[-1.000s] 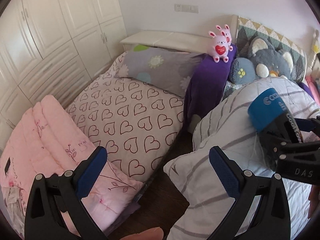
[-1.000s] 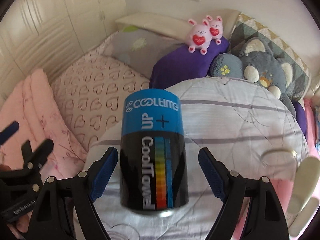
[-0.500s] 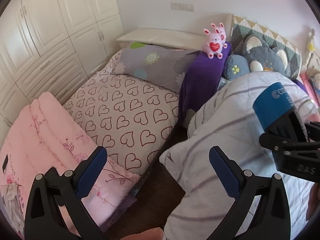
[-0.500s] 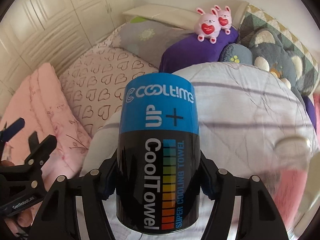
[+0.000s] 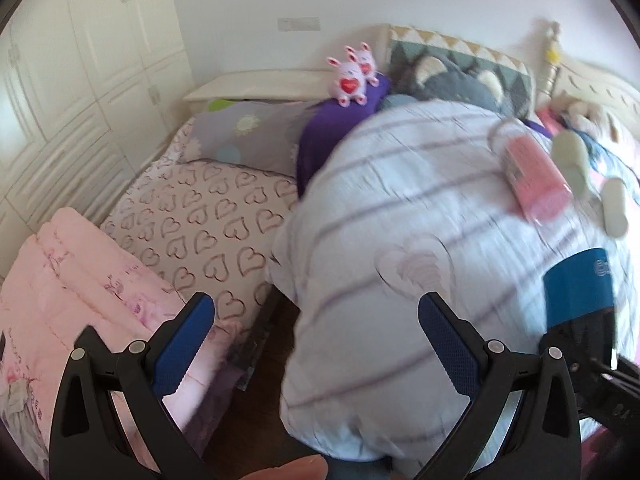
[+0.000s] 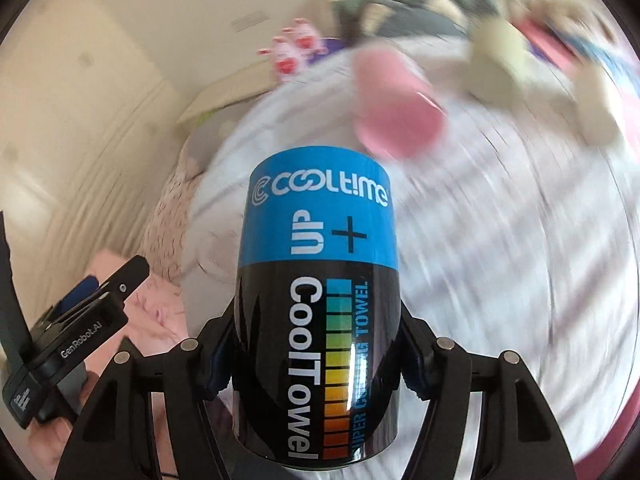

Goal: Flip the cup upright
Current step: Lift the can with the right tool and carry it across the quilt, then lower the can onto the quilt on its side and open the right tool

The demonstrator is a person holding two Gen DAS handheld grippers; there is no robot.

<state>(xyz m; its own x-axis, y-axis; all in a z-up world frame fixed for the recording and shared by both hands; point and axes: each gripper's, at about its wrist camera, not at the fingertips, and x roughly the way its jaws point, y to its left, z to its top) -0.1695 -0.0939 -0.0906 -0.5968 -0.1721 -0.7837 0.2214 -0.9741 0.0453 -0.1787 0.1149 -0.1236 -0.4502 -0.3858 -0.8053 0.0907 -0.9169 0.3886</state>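
A black and blue "CoolTowel" cup [image 6: 318, 300] fills the right wrist view, held lengthwise between the fingers, blue end pointing away. My right gripper [image 6: 318, 356] is shut on its black lower part and holds it off the striped white quilt [image 6: 500, 220]. The cup's blue end also shows at the right edge of the left wrist view [image 5: 580, 288]. My left gripper [image 5: 316, 344] is open and empty, over the gap between the two beds. It also shows at the lower left of the right wrist view [image 6: 80, 320].
A pink cup [image 5: 534, 176] lies on its side on the quilt, with pale slippers [image 5: 576, 160] beside it. The heart-print bed [image 5: 208, 224], a pink folded blanket [image 5: 80, 288], pillows and pink bunny toys [image 5: 352, 76] lie to the left and back.
My right gripper has closed on the cup and lifted it, swinging right; the view is blurred. The left gripper has turned right too and stayed open.
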